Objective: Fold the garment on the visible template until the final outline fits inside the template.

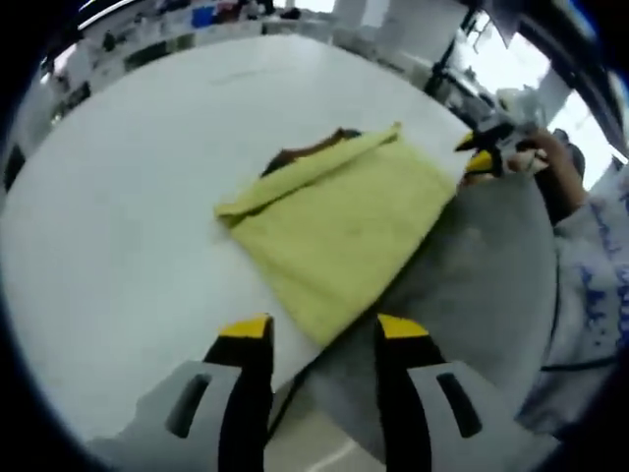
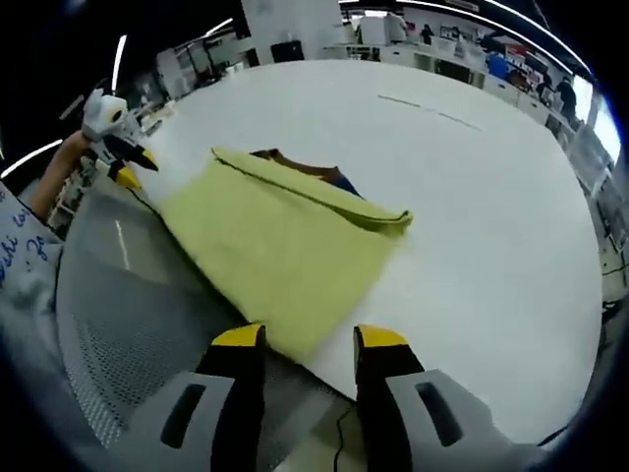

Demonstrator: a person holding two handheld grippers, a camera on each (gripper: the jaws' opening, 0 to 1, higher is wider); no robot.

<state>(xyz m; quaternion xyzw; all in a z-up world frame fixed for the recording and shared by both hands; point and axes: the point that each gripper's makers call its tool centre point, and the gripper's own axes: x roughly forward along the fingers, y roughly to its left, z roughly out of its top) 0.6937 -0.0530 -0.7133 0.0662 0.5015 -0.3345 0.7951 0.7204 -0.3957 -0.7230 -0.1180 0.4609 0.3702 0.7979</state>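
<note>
Folded yellow garment (image 1: 339,231) just beyond both grippers' spread fingers (image 1: 248,339), untouched.

Yellow-green garment on my white counter

I am seeing the garment (image 1: 339,221) showing plain yellow-green with a brown patch at its far edge, lying partly on the white counter (image 1: 128,226) and partly on a grey mat (image 1: 472,285). My left hand-held gripper (image 1: 324,329) and right hand-held gripper (image 2: 310,339) are showing black jaws with yellow tips.
</note>
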